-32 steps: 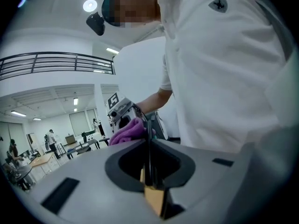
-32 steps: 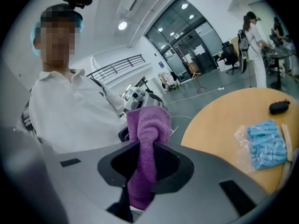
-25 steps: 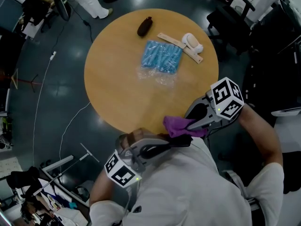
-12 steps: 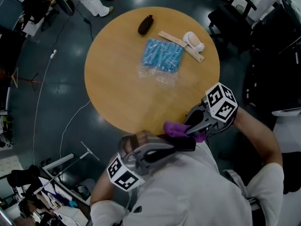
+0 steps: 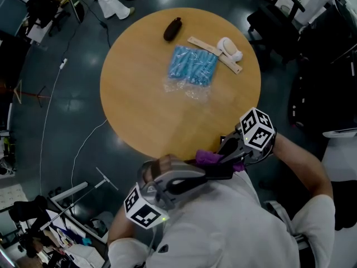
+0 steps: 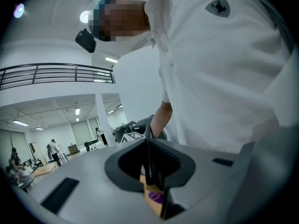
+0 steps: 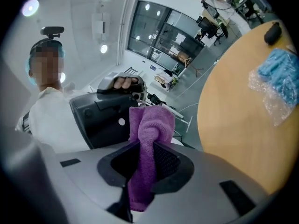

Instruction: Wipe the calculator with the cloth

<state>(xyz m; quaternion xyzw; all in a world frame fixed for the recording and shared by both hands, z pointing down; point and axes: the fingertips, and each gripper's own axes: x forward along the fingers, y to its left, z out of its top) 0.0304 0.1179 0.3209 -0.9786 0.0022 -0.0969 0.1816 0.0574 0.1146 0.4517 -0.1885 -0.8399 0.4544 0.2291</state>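
Purple cloth [image 7: 147, 139], pinched tight by the right gripper [image 7: 144, 164], is probably wanting flat, firm strokes across the calculator [image 5: 220, 171] while the left gripper [image 6: 150, 169] is steadying it. That calculator is sitting clamped edge-on between the left jaws, just beside the cloth's bunched end, off the table [image 5: 139, 94].

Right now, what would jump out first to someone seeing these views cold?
The purple cloth, pinched in the right gripper just off the near edge of the round wooden table, stands out first. Beside it the left gripper clamps a thin dark calculator edge-on, close to the person's chest. A blue packet in clear wrap lies mid-table.
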